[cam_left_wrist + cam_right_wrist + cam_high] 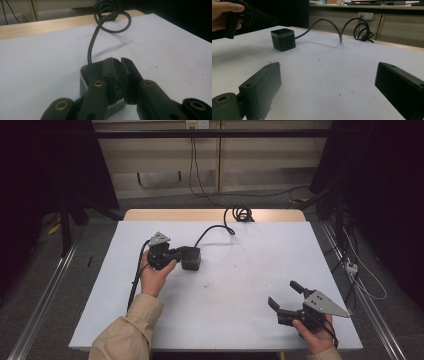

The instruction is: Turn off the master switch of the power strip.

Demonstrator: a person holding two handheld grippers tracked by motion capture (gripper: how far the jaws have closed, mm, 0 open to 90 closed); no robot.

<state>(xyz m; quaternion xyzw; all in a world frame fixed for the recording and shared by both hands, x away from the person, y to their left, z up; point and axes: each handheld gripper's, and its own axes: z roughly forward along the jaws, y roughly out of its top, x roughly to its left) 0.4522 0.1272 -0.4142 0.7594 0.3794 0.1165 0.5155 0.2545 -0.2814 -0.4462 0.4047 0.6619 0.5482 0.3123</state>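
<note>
Your desk (240, 290): white top, wooden strip at far edge. Black cube (191, 258) left of centre, its cable (216, 231) coiling toward upper centre.

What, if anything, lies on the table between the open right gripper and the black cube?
Nothing visible does. Between the right gripper and the black cube is only bare white table. The left gripper hovers above the cube.
</note>
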